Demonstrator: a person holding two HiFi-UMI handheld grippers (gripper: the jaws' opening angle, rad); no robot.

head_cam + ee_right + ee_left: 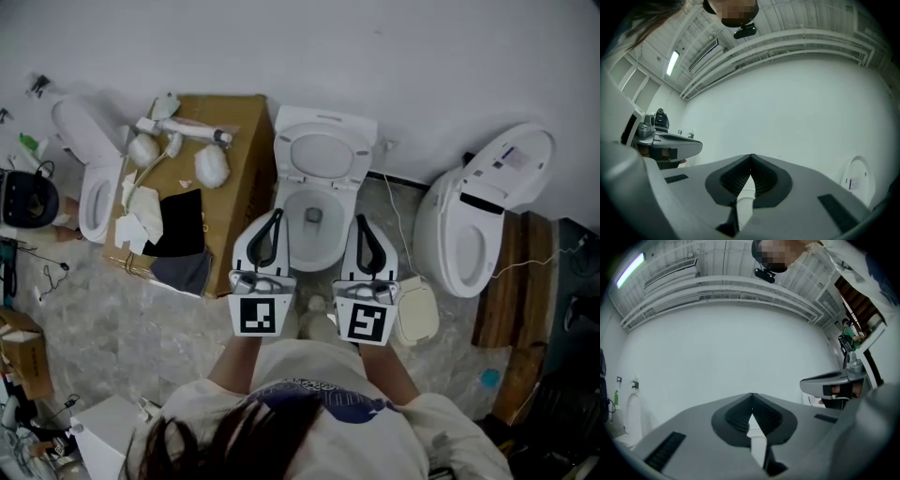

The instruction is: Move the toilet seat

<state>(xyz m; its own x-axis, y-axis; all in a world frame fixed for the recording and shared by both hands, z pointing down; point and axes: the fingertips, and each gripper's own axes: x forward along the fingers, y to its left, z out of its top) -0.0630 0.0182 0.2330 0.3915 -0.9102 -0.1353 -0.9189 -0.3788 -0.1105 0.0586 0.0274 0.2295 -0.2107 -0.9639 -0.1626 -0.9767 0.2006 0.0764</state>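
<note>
A white toilet (281, 192) stands against the wall in the middle of the head view. Its seat (320, 154) is tipped up at the back, above the open bowl (314, 220). My left gripper (276, 215) hovers over the bowl's left rim and my right gripper (361, 218) over its right rim, both pointing at the wall. In the left gripper view my left gripper (752, 395) has its jaws shut, tips touching, nothing gripped. In the right gripper view my right gripper (751, 156) is likewise shut and empty. Only a white sliver shows below each pair of pads.
A cardboard box (239, 164) with white fittings and a black cloth (178, 223) lies left of the toilet. A second toilet (473, 220) stands at the right, a third one (89, 173) at far left. Wooden planks (511, 286) and a loose white lid (418, 313) lie on the floor.
</note>
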